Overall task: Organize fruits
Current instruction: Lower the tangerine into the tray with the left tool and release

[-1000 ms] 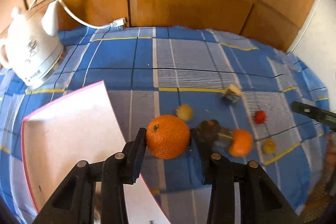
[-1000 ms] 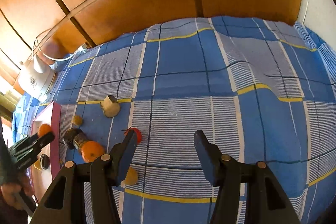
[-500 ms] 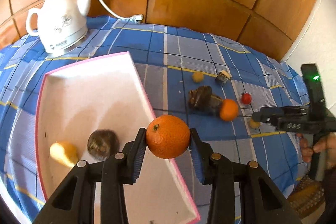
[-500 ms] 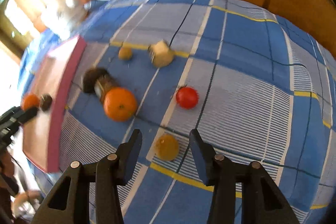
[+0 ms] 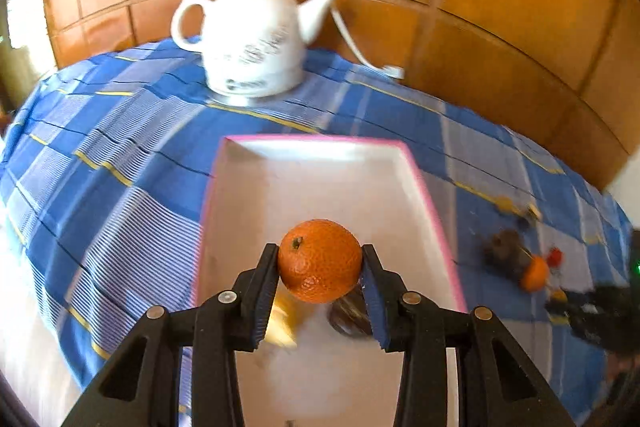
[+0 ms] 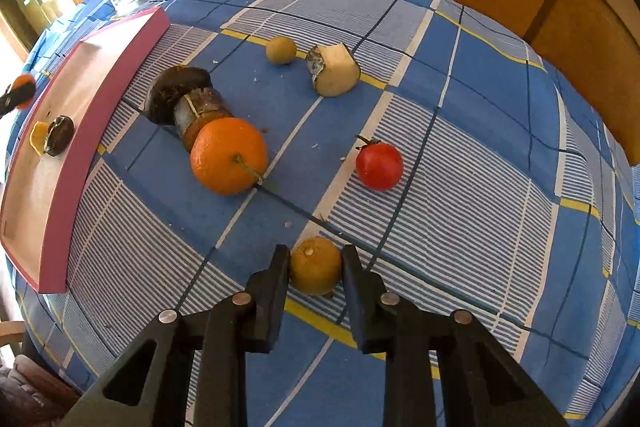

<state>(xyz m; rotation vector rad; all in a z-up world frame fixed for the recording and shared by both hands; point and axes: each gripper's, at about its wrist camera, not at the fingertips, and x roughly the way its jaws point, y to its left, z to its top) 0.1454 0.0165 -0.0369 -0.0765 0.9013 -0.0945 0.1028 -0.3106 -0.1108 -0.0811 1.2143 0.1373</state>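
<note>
— Swinging over from the cloth, my left gripper (image 5: 320, 263) now holds the mandarin (image 5: 320, 259) above the pink-rimmed tray (image 5: 434, 203).
— And the right?
— My right gripper (image 6: 316, 267) pinches the small yellowish fruit (image 6: 316, 271), six o'clock from the tomato (image 6: 379, 165). Next: release, lift.

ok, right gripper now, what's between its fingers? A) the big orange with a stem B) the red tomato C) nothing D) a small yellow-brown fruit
D: the right gripper is shut on the small yellow-brown fruit on the cloth; the tomato and the big orange lie apart from it.
</note>
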